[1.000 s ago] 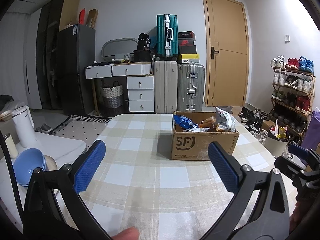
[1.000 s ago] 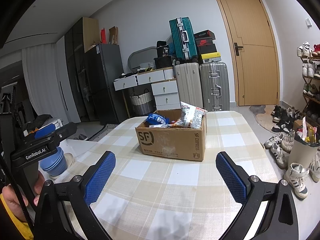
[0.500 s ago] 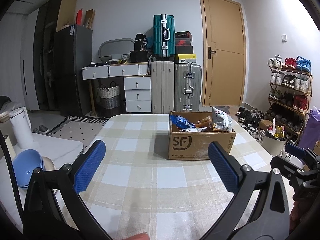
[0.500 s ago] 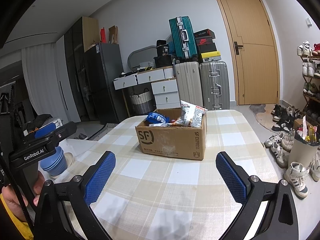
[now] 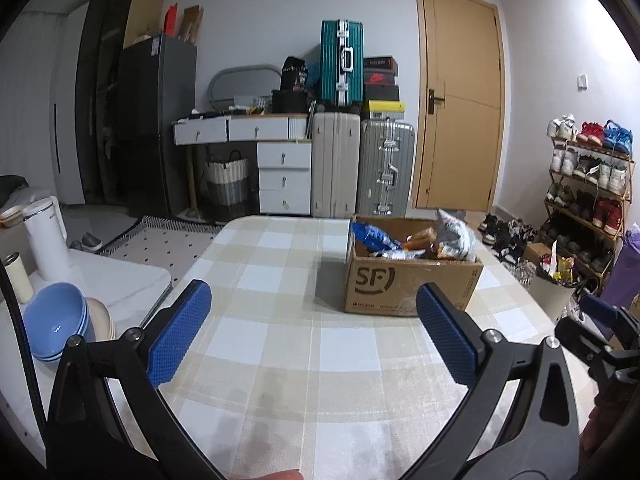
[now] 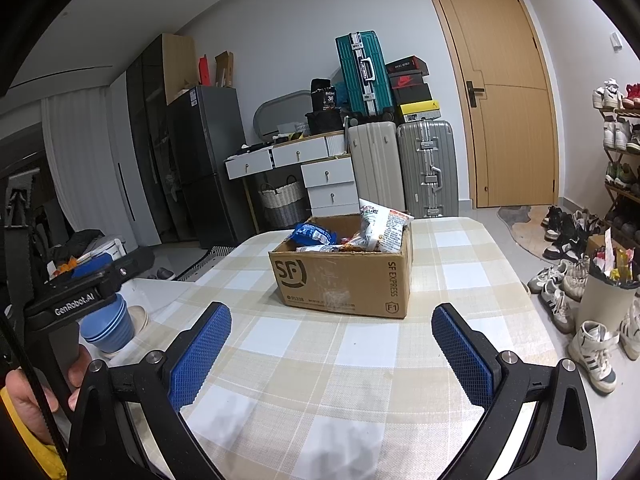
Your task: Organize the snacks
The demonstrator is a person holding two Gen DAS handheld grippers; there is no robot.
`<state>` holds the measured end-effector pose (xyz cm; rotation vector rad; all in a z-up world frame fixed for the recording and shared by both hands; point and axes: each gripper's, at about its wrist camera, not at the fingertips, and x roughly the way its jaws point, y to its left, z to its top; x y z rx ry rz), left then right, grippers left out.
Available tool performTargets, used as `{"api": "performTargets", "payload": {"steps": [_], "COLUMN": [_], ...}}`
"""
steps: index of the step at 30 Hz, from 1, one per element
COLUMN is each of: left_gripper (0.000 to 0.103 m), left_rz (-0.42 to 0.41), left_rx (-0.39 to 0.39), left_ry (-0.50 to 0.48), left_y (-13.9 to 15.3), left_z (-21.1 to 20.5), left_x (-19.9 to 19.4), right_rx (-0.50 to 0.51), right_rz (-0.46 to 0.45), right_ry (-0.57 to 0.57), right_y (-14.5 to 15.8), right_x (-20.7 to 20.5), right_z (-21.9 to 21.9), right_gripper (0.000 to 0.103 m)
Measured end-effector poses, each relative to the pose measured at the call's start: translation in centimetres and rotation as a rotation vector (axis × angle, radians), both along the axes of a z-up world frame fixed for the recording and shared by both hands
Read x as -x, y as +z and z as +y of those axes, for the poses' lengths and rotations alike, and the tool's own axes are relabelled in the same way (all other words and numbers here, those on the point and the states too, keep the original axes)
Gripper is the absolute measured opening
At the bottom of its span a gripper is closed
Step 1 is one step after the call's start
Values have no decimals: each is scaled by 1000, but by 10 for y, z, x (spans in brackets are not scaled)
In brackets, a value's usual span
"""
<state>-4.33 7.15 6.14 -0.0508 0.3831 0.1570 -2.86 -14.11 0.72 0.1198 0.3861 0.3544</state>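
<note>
I hold the left hand-held gripper (image 5: 310, 334) and the right hand-held gripper (image 6: 332, 350) low over the counter (image 6: 360, 364), both spread wide and empty, aimed at the cardboard box (image 6: 340, 276) so either could reach it. The snacks (image 6: 380, 226) sit inside the box, some poking above its rim. The right view shows the box's side panel; the left shows only its front.

Stacked suitcases (image 5: 362, 136), wooden door (image 5: 456, 108) — shoe rack (image 5: 588, 184), blue bowls (image 5: 56, 324)

Matt cardboard box (image 6: 340, 280), glossy snack bags (image 6: 380, 228), woven tablecloth (image 6: 360, 380)
</note>
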Motion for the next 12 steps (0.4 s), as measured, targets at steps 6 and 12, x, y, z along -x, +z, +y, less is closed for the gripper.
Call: {"api": "performTargets", "payload": {"steps": [6,12], "left_gripper": [103,103], "left_rz": [-58,-29], "left_rx": [-13,58], "left_ry": [29,3], "left_y": [0,-5], "left_z": [2,10], "left_x": [7,2], "right_rx": [-1,-6], "right_rz": [2,2], "right_ry": [-1,-3], "right_y": [-2,-4], "right_x": [1,5], "right_z": [0,0], "right_gripper": [102,102]}}
